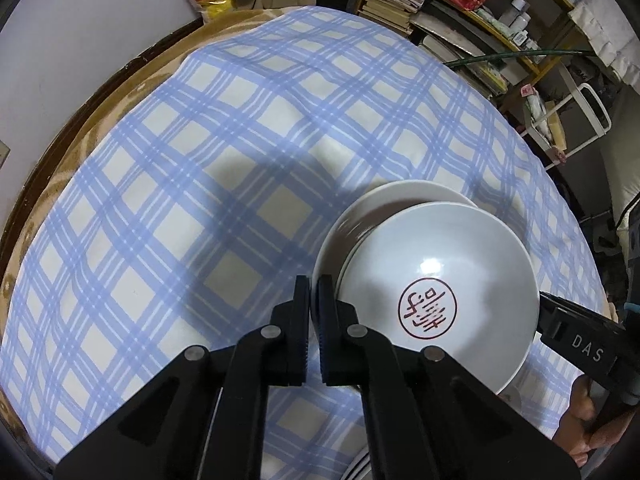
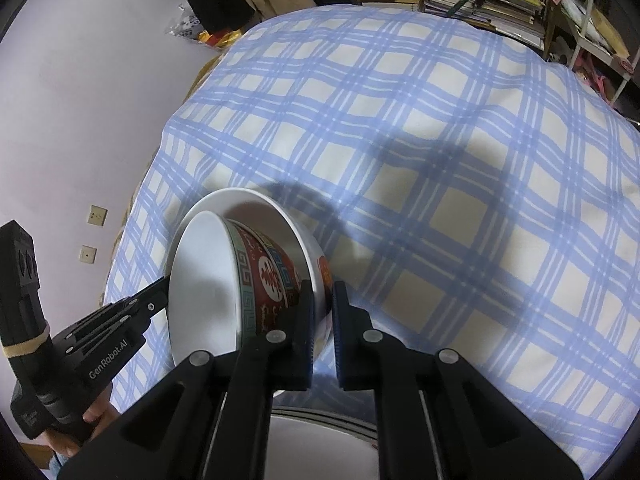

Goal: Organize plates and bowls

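Observation:
Two nested white bowls are held in the air over a blue plaid cloth. In the left wrist view the inner bowl [image 1: 440, 292] shows a red round seal mark, and the outer bowl [image 1: 360, 216] sits behind it. My left gripper [image 1: 315, 292] is shut on the stack's left rim. In the right wrist view the inner bowl [image 2: 264, 280] shows a red patterned outside, nested in the white outer bowl [image 2: 200, 280]. My right gripper [image 2: 323, 300] is shut on the stack's rim. The bowls are tilted on edge.
The blue plaid cloth [image 1: 200, 160] covers a round table. Shelves of books [image 1: 400, 4] and clutter stand behind it at the right. A stack of plates [image 2: 320, 432] lies below the right gripper. A wall [image 2: 80, 80] is at the left.

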